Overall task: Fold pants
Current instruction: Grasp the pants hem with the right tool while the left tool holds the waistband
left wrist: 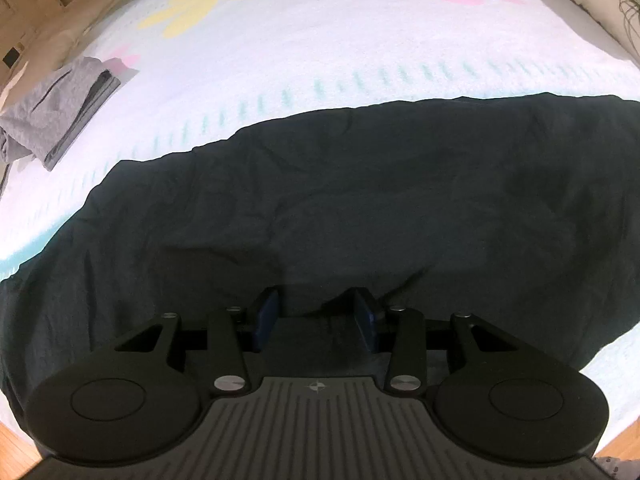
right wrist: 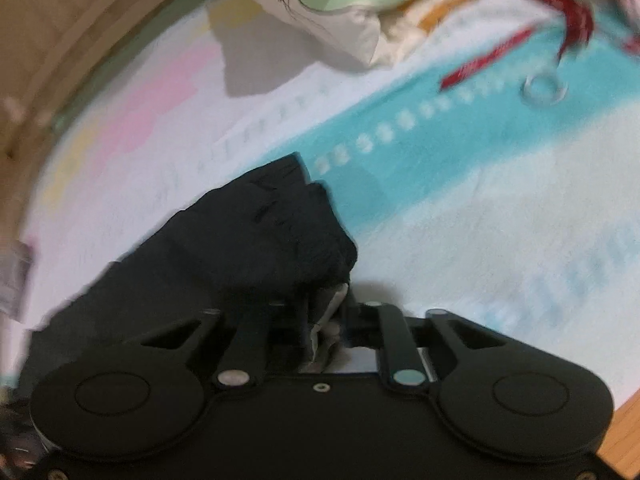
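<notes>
Pants: dark pants (left wrist: 320, 200) lie spread across the flower-print bedspread (left wrist: 320, 60); one bunched end (right wrist: 280, 232) sits at the right gripper, near the teal band of the cover.
Left gripper: left gripper (left wrist: 316, 316) points steeply down onto the cloth, blue pads (left wrist: 266, 316) standing apart with flat fabric between them; no pinch seen, so nothing held.
Right gripper: right gripper (right wrist: 324, 320) is drawn nearly together on a gathered wad of dark fabric with a pale lining or label showing; view is motion-blurred, so how deep the bite goes cannot be told.
Risk, right side: judged a shallow or single-layer pinch; if lifted, the lower layer could stay behind and the fold would skew.
Risk, left side: if the left pads stay apart while the right pulls, the whole garment may drag across the cover instead of folding.
Risk, cloth: wrinkles around the middle could get locked into the fold.
Surroundings: grey folded garment (left wrist: 60, 108) lies well apart at the far left; pillow (right wrist: 320, 12) and a red strap with ring (right wrist: 500, 56) lie well beyond the bunched end, no snag hazard judged yet.
</notes>
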Demonstrator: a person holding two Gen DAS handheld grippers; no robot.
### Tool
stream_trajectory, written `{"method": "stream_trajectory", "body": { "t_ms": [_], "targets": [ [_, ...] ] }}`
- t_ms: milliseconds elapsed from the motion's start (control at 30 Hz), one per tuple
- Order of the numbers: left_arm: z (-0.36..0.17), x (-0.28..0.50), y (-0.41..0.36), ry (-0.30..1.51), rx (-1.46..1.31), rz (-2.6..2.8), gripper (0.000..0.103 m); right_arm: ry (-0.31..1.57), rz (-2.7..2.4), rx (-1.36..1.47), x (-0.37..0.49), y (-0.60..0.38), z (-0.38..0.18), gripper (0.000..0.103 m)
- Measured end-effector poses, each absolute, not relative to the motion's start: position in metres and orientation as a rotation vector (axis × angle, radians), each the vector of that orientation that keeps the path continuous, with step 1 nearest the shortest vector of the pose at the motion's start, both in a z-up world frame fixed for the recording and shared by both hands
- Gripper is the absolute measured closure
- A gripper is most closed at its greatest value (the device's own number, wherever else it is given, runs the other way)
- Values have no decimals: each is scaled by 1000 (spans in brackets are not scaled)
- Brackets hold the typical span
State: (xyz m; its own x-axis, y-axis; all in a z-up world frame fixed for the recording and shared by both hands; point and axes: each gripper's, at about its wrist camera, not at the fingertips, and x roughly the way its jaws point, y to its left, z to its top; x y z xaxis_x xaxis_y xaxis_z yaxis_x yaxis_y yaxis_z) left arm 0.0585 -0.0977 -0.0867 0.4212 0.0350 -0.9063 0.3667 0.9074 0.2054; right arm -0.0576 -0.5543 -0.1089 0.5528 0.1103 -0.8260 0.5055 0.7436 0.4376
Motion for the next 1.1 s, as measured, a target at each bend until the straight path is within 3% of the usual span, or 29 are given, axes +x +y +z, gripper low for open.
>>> {"method": "stream_trajectory", "body": {
  "t_ms": [167,367,400,467,500,533,567,667,767,867,933,967,1100],
  "targets": [
    [-86,59,-93,1129,389,-220,61,897,-324,467,-58,-535,-68,86],
    [-86,61,-91,1128,394,-215,61,991,-351,442,-49,-527,-86,83],
    [-85,60,-92,1132,396,-214,62,982,-331,464,-51,-528,-85,75],
    [-84,59,-95,1135,391,-223,62,985,-301,547,-56,-533,-85,70],
    [-83,58,-98,1130,391,-233,62,972,-305,588,-60,-537,-86,49],
    [-81,56,-101,1119,397,-245,62,958,-321,619,-63,-540,-86,38],
    [-80,54,-105,1102,410,-259,62,941,-338,646,-67,-543,-85,19],
    [-79,45,-116,1068,456,-295,62,934,-323,759,-76,-553,-95,22],
    [-84,42,-120,1097,456,-328,62,937,-251,852,-78,-554,-107,35],
    [-87,43,-121,1117,449,-339,62,903,-205,862,-71,-550,-112,40],
    [-85,45,-123,1117,441,-340,62,894,-192,901,-66,-547,-118,55],
    [-85,46,-122,1118,430,-340,62,904,-191,909,-63,-543,-119,87],
    [-73,56,-134,1092,375,-331,62,887,-188,733,-52,-519,-91,87]
  ]
}}
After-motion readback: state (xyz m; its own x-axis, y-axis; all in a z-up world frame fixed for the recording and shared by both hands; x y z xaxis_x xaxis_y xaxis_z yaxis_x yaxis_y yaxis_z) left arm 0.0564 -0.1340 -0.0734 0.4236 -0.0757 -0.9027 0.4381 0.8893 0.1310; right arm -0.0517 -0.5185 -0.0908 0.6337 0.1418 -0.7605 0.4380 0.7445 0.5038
